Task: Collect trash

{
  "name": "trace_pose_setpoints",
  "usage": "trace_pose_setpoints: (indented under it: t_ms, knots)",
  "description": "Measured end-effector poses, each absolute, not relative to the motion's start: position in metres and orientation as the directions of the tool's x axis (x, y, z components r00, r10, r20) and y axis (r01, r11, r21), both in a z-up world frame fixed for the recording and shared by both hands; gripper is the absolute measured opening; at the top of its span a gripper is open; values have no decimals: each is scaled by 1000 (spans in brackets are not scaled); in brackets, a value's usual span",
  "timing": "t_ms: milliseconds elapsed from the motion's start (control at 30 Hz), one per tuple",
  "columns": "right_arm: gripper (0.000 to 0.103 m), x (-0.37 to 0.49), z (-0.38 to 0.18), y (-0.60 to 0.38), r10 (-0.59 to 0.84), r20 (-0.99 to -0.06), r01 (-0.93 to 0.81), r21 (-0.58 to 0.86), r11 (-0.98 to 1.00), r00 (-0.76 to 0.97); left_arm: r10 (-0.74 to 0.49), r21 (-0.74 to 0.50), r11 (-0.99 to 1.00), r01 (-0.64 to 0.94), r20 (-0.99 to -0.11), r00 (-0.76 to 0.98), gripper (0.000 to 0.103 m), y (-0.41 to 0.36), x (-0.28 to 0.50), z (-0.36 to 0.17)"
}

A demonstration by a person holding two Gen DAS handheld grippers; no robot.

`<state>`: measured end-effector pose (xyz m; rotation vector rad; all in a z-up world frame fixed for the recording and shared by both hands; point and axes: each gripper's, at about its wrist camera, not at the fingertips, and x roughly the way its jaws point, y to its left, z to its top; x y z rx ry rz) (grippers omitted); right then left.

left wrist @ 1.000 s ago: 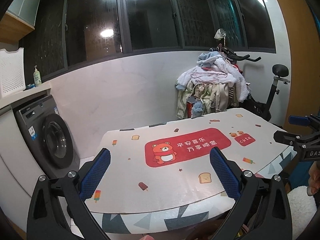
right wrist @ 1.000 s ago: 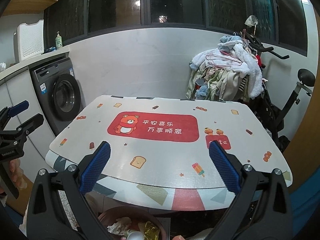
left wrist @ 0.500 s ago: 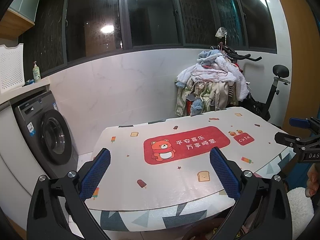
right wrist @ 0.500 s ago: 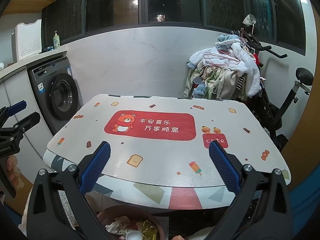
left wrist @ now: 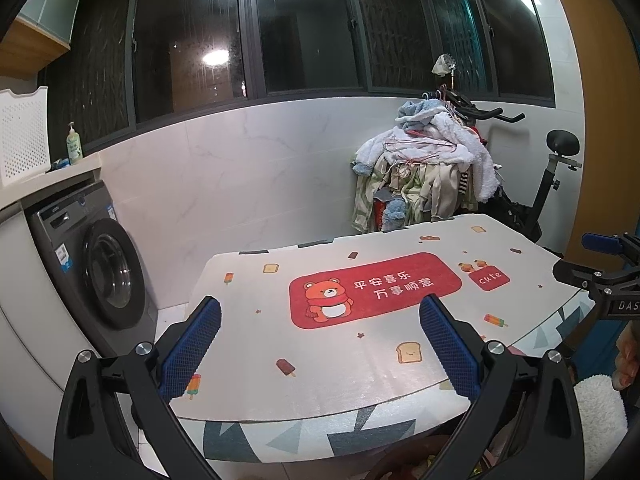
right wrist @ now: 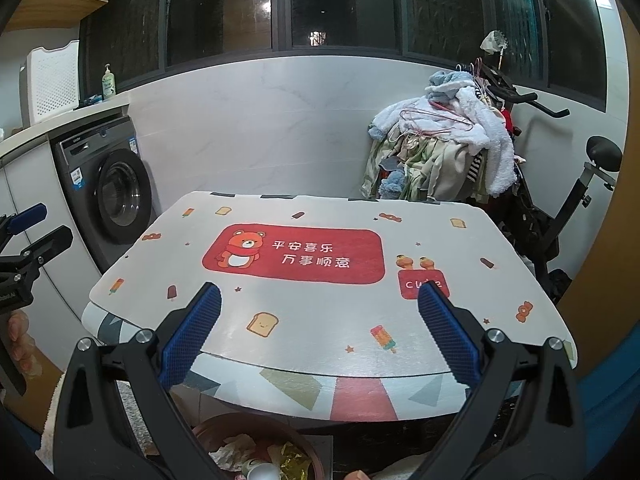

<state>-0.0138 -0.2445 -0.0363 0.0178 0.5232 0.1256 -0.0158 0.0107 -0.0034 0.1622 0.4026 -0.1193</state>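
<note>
Right wrist view shows the right tool [right wrist: 319,320] spread wide with nothing between its blue pads [right wrist: 191,334], hovering over the near edge of the worktop [right wrist: 460,320]. From the left wrist view, the left tool [left wrist: 320,332] is likewise released and empty, held above the same printed cover, with the other tool visible off to its side. No litter shows on the worktop itself. The trash [right wrist: 256,456], crumpled paper, something white and a gold wrapper, sits in a brownish bin [right wrist: 208,428] on the floor, tucked under the front edge of the worktop and half hidden by the tool's frame. My guess is that collecting is nearly finished, or that more litter lies out of sight. The risk now is the blind spot: reaching down toward the bin, the frame could knock the worktop's rim or tip the bin, because neither view shows the floor around it clearly.
</note>
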Motion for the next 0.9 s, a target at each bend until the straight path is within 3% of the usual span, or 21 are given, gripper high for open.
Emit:
trace_pose_setpoints:
  t_ms: [900]
  knots:
    - [97, -12, -49, -248, 118, -519, -107, 52, 993, 846, -77, 129, 981, 145, -427, 901, 97, 12, -13, -13]
